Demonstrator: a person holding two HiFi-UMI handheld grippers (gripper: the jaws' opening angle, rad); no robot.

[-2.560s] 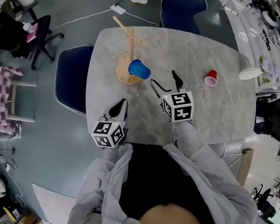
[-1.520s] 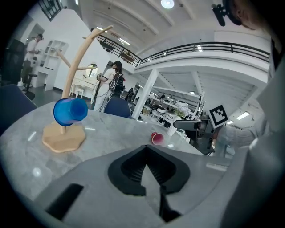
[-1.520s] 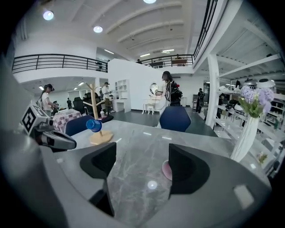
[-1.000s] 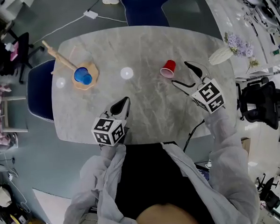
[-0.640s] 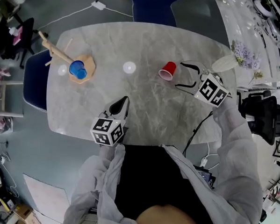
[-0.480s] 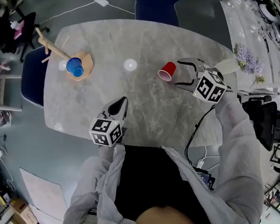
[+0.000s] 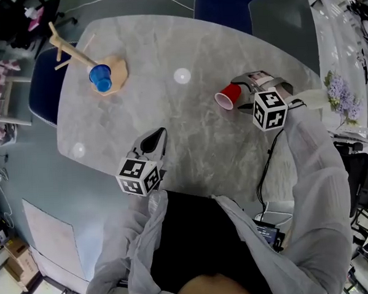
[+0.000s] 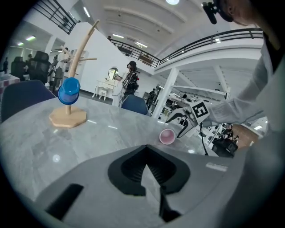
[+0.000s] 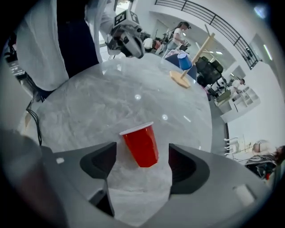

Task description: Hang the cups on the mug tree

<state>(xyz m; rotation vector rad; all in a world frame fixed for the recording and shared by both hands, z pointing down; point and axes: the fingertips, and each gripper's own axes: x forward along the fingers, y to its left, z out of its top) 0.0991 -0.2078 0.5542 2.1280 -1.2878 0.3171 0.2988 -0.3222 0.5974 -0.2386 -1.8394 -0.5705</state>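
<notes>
The red cup (image 9: 140, 143) lay on its side on the grey marble bench (image 7: 185, 45), toward the right edge, with its open rim turned toward the bench's middle. The right gripper (image 9: 142, 151) pointed steeply down over it. Its fingers (image 9: 99, 161) were spread wide, one on each side of the cup. Bare bench showed between each finger and the cup wall, so nothing was gripped.

The left gripper (image 8: 148, 165) was held over the near edge of the bench, well apart from the red cup. Its fingers (image 8: 129, 171) were closed together with nothing between them.

The wooden mug tree (image 7: 74, 52) stood near the far left corner of the bench on its flat base. A blue cup (image 7: 99, 77) hung on one of its lower pegs, just above that base. A dark blue chair (image 7: 42, 89) stood at the bench's left edge, beside the tree. Beyond the right edge, a pale vase with lilac flowers (image 7: 338, 91) showed in the head view.
</notes>
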